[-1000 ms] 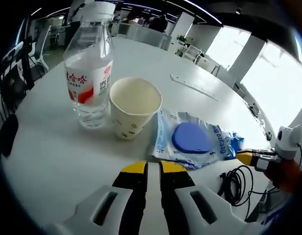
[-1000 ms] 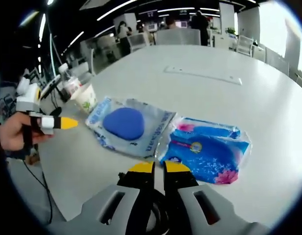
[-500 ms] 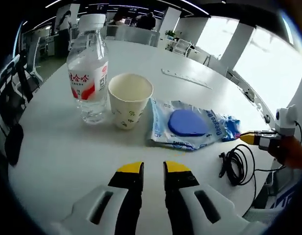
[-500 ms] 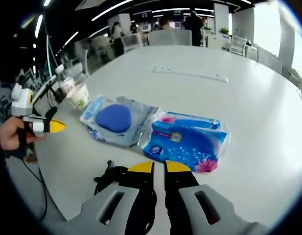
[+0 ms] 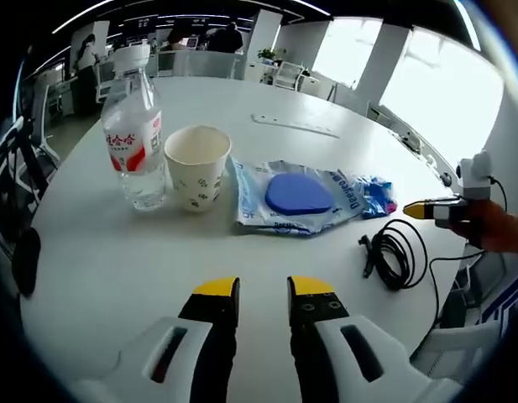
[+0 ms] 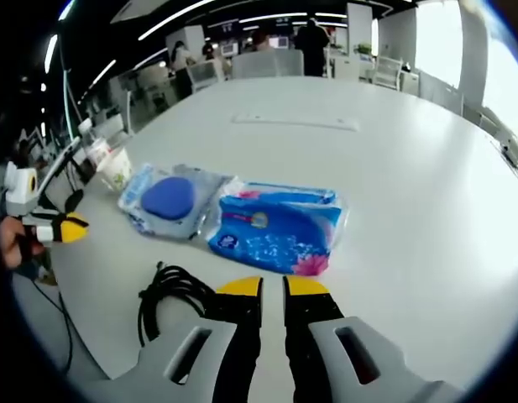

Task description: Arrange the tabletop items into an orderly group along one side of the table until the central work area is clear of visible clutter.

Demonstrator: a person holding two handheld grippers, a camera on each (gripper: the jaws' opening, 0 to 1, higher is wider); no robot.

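Your left gripper (image 5: 263, 287) hangs over bare table (image 5: 116, 252) with its jaws a narrow gap apart, holding nothing. Your right gripper (image 6: 271, 286) is the same: jaws nearly together, empty, above the table just short of the black cable (image 6: 170, 290).

The items sit in a row near your edge: water bottle (image 5: 133, 126), paper cup (image 5: 196, 165) just beside it, then the clear packet with a blue pad (image 5: 296, 195), then the blue tissue pack (image 6: 275, 227) overlapping or touching that packet, and the cable nearest you. A flat white strip (image 6: 295, 122) lies well apart, further across the table.

Risks, as I judge them:
- The bottle is tall, clear and has water in it; a nudge high up could tip it into the cup.
- The cup is light, empty and tapered, so it'd likely crush under a hard squeeze or skid off.
- Both packets are thin, glossy, crinkly film. Jaws may slip off, or one packet may drag the other.
- The cable is a loose rubbery coil; grab one loop and the rest could trail and snag the packets.
- The two grippers are close to each other near the cable, so watch for a clash.
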